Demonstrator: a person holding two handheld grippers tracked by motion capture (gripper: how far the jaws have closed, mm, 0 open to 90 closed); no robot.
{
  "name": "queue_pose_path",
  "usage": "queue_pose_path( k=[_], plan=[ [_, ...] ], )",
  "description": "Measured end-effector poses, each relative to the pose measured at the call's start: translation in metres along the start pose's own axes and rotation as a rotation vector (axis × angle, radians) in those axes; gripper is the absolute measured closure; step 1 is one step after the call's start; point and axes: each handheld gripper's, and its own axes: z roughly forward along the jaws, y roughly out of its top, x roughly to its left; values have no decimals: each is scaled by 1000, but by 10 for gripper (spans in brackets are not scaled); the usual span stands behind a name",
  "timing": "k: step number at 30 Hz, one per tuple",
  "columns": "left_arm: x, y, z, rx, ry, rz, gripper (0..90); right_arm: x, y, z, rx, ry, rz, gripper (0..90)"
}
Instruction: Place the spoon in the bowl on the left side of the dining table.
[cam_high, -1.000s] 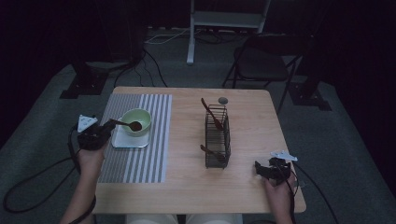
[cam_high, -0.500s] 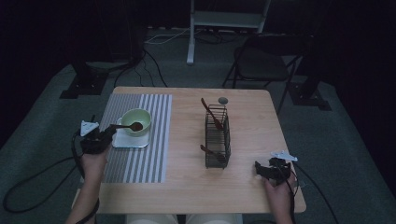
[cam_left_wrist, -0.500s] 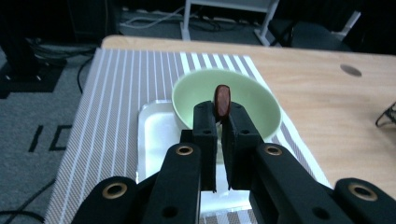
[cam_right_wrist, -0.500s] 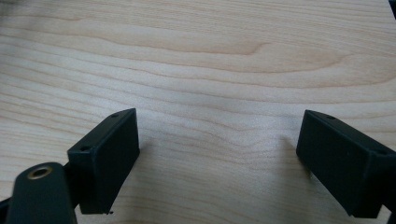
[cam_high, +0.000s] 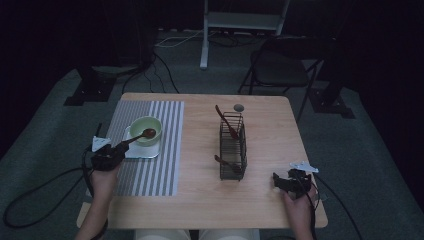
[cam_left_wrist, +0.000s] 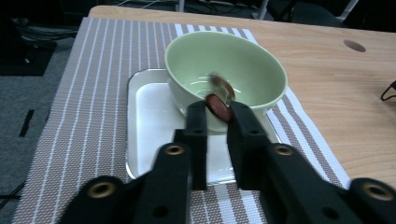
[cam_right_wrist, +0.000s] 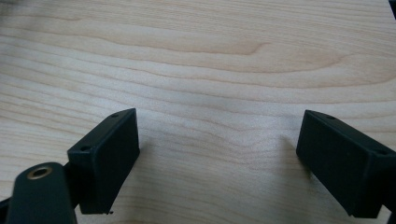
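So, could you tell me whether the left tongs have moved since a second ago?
Yes: the left tongs, holding the brown wooden spoon, slid toward the table's near edge, away from the pale green bowl.

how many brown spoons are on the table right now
3. One spoon lies with its bowl in the green bowl, its handle between the left gripper fingers. Two stand in the wire caddy: one at the far end, one near. More may be hidden inside.

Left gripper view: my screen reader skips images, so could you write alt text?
Left gripper holds a brown spoon at the rim of a green bowl. The bowl sits on a white tray on a striped mat.
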Motion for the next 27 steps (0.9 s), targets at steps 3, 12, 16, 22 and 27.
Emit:
queue_pose_path(
  k=[3, 12, 16, 22, 27],
  plan=[
    [-2, 1, 1, 4, -1, 9, 711, 0, 0, 0, 0, 0, 0, 124],
    [-10, -1, -2, 24, 50, 45, 405, 0, 0, 0, 0, 0, -1, 124],
    [-13, -2, -5, 45, 62, 56, 290, 0, 0, 0, 0, 0, 0, 124],
    [-12, -9, -6, 81, 63, 52, 128, 0, 0, 0, 0, 0, 1, 124],
    [-11, -18, -10, 103, 61, 54, 35, 0, 0, 0, 1, 0, 0, 124]
  ],
)
